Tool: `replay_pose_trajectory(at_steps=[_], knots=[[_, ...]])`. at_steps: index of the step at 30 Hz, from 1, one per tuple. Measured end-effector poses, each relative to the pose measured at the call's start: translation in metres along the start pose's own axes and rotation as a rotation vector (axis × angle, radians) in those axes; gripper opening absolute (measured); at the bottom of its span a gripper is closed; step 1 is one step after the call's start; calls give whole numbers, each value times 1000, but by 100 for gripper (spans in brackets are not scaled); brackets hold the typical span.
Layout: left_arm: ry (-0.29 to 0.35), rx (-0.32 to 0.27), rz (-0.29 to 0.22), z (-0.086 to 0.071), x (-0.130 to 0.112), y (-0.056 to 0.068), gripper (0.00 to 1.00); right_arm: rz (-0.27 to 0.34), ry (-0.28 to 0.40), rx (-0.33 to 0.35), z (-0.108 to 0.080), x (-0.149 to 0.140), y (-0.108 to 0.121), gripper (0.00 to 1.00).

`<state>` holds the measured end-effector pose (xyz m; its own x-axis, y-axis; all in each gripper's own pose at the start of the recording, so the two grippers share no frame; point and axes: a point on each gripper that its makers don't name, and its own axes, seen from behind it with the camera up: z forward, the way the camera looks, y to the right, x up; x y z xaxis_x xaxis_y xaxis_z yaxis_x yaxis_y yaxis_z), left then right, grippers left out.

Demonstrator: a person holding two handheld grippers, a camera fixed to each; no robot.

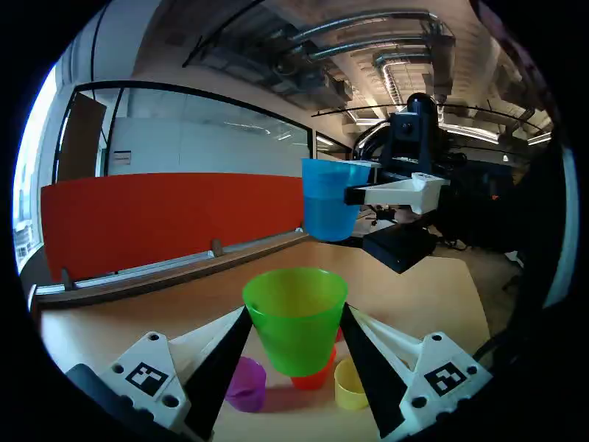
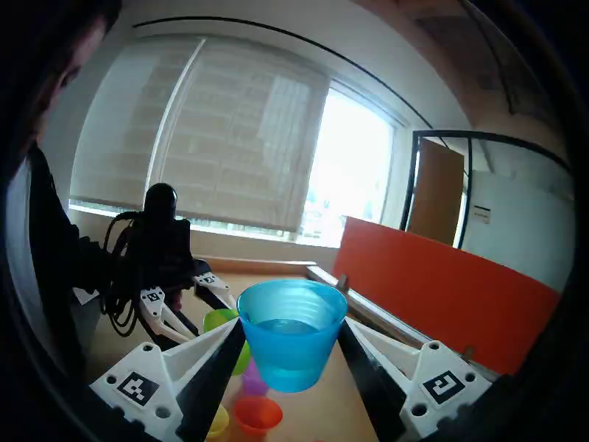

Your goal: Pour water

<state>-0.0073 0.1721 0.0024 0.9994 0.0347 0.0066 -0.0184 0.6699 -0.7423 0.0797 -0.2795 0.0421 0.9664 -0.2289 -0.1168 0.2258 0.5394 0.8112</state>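
My left gripper (image 1: 296, 313) is shut on an upright green cup (image 1: 296, 328), held above the wooden table (image 1: 412, 295). Higher and farther off hangs a blue cup (image 1: 330, 199), upright, with the right gripper (image 1: 353, 193) closed around it. In the right gripper view, my right gripper (image 2: 292, 325) is shut on that blue cup (image 2: 292, 342), and water shows inside it. Beyond it to the left, the left gripper (image 2: 213, 313) holds the green cup (image 2: 221, 323) lower down. The two cups are apart.
Three small cups stand on the table under the held ones: purple (image 1: 247, 383), orange (image 1: 313, 377) and yellow (image 1: 350, 384). An orange partition (image 1: 169, 214) runs along the table's far edge. A person in dark clothing (image 2: 51, 243) stands at the left.
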Motion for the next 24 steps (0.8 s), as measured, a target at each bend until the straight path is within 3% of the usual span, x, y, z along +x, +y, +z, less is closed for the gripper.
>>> replay_pose_trajectory(at_steps=[12,24], knots=[[-7,-45,-7,-2,-8,14,84,-69,1,24,7,7,-7,88],[-9,-68,-11,-3,-12,18,84,-118,0,29,13,9,-9,88]])
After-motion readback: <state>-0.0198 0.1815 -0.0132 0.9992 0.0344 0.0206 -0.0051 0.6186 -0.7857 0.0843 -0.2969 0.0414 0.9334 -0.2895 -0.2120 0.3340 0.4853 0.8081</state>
